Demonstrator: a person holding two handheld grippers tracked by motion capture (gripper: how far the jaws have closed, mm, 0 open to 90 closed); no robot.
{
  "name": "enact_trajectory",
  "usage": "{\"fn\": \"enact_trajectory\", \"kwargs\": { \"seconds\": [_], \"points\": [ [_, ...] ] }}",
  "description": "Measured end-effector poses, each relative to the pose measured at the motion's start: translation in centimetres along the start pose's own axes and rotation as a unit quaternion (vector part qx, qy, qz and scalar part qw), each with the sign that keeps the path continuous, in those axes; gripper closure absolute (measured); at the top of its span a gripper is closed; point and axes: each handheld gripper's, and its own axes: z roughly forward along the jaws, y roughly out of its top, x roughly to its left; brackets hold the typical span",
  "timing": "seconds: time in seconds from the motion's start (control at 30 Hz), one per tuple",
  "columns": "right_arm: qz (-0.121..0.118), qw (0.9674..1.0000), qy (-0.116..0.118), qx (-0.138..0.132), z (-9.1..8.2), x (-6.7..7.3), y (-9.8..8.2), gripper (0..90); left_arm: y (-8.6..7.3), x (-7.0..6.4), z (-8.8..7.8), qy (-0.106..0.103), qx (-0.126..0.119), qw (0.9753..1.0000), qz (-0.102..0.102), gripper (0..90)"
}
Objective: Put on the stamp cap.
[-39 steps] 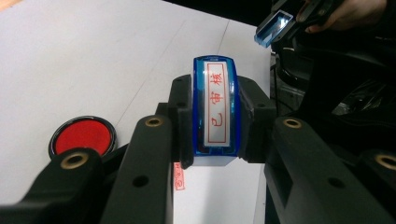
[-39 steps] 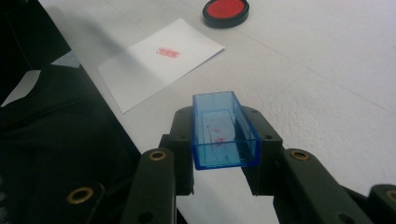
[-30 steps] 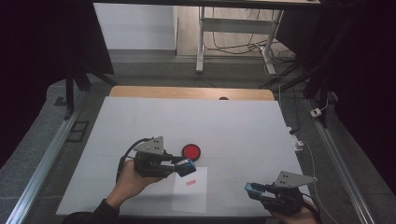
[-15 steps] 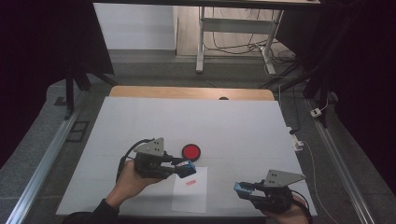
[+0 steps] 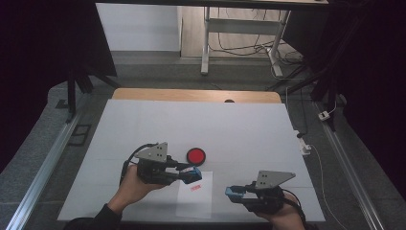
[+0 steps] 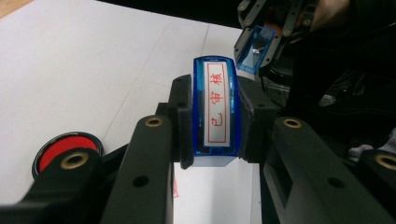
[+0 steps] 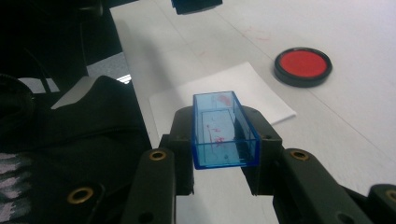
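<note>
Clamping a clear blue stamp cap (image 7: 225,130) between its jaws, the right gripper (image 5: 235,192) sits nearest the person at about 5 o'clock on the white table (image 5: 239,124), its nose aimed toward 9 o'clock. The cap's open side faces up, with faint red smears inside. Just beyond, near 6 o'clock, a white sheet of paper (image 5: 195,201) lies flat, bearing a small red imprint (image 5: 194,188) near its far edge. Over that far edge, the left gripper (image 5: 193,174) is closed tight on a blue stamp (image 6: 215,112), whose white label with red characters shows in the left gripper view; its nose points toward 3 o'clock. Slightly farther, just beside the left gripper's tip at its 12 o'clock, rests a round red ink pad (image 5: 196,155) in a black case, apart from the paper.
</note>
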Motion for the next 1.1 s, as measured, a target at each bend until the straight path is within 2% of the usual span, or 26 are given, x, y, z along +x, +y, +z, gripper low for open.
{"fn": "enact_trajectory", "kwargs": {
  "seconds": [0.47, 0.57, 0.77, 1.1],
  "points": [
    [-0.022, 0.9985, 0.051, 0.001, 3.4, -0.5, 1.4, 68.4, 0.3, -0.2, -0.1, -0.012, 0.002, 0.9998, 0.014, 70.7],
    [-0.026, 0.9980, 0.056, 0.008, 4.1, -0.7, 1.6, 68.4, 0.3, -0.2, -0.1, -0.012, 0.005, 0.9997, 0.018, 70.7],
    [-0.026, 0.9972, 0.069, 0.005, 5.3, -1.0, 2.1, 68.4, 0.4, -0.3, -0.1, -0.014, 0.004, 0.9996, 0.023, 70.7],
    [-0.044, 0.9952, 0.087, 0.005, 7.4, -1.1, 2.9, 68.4, 0.5, -0.4, -0.1, -0.017, 0.002, 0.9994, 0.030, 70.7]
  ]
}}
